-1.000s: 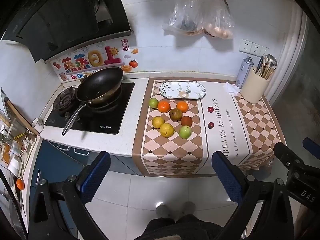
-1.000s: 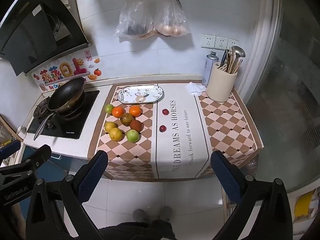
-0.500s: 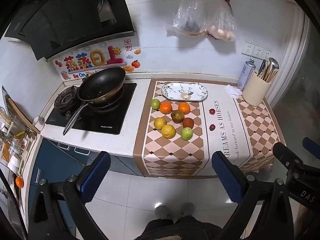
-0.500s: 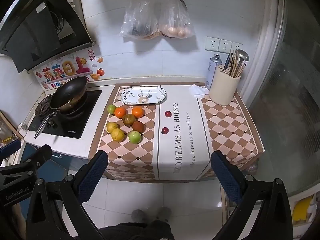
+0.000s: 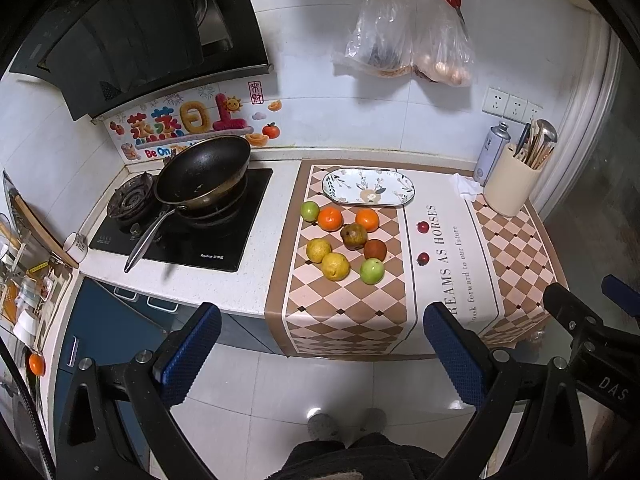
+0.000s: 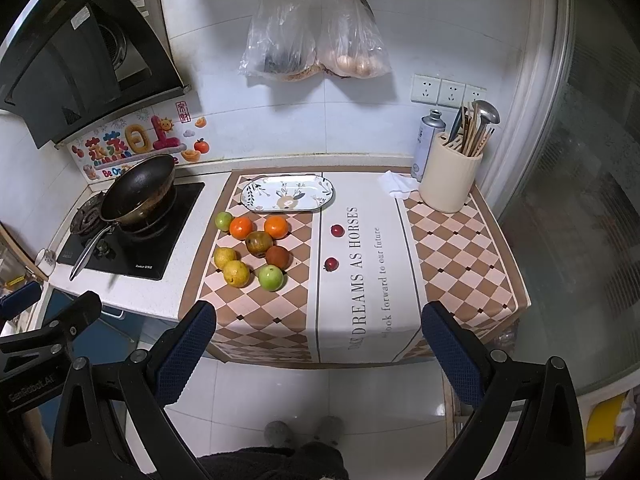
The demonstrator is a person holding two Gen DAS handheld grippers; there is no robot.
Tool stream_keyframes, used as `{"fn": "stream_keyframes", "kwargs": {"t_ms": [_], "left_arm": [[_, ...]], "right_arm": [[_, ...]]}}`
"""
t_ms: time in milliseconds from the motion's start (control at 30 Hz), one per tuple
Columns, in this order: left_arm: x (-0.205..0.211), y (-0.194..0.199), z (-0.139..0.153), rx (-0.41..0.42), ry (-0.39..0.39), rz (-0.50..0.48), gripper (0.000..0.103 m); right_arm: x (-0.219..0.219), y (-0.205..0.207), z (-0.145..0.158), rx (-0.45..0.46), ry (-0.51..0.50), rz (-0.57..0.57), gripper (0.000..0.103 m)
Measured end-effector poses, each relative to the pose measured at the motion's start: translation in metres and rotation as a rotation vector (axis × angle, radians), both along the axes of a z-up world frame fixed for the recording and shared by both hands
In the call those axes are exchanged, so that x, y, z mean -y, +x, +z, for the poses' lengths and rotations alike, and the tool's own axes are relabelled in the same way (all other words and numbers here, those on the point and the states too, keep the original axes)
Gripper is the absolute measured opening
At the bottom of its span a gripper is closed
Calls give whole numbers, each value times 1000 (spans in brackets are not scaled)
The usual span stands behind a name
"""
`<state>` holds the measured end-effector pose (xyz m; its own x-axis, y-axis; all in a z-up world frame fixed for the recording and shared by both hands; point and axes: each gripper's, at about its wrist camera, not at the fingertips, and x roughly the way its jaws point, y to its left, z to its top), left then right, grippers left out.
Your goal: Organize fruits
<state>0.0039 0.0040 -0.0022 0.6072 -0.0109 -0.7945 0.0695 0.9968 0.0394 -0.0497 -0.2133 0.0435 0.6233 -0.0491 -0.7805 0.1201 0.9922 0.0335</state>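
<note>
Left tongs [image 5: 320, 344] and right tongs [image 6: 320, 340], both wide and empty, well short of the fruits [image 5: 344, 242]; plate [image 5: 368, 187] lies beyond.

On the desk [image 5: 264, 280], the fruits [image 5: 344, 240] cluster near the plate [image 5: 368, 188] on the mat [image 5: 452, 280], with the stove [image 5: 224, 240] left and the utensil holder [image 5: 512, 184] far right.

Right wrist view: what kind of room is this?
A home kitchen, most likely. A black pan sits on a stove under a range hood, a utensil holder stands on the counter, and fruit lies beside a plate.
</note>
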Motion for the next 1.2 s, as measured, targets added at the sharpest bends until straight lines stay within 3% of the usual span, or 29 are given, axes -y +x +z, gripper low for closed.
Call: {"fn": "stream_keyframes", "kwargs": {"t_ms": [1200], "left_arm": [[-2, 7, 7, 8, -8, 11, 103]], "right_arm": [[-6, 4, 4, 5, 3, 6, 103]]}}
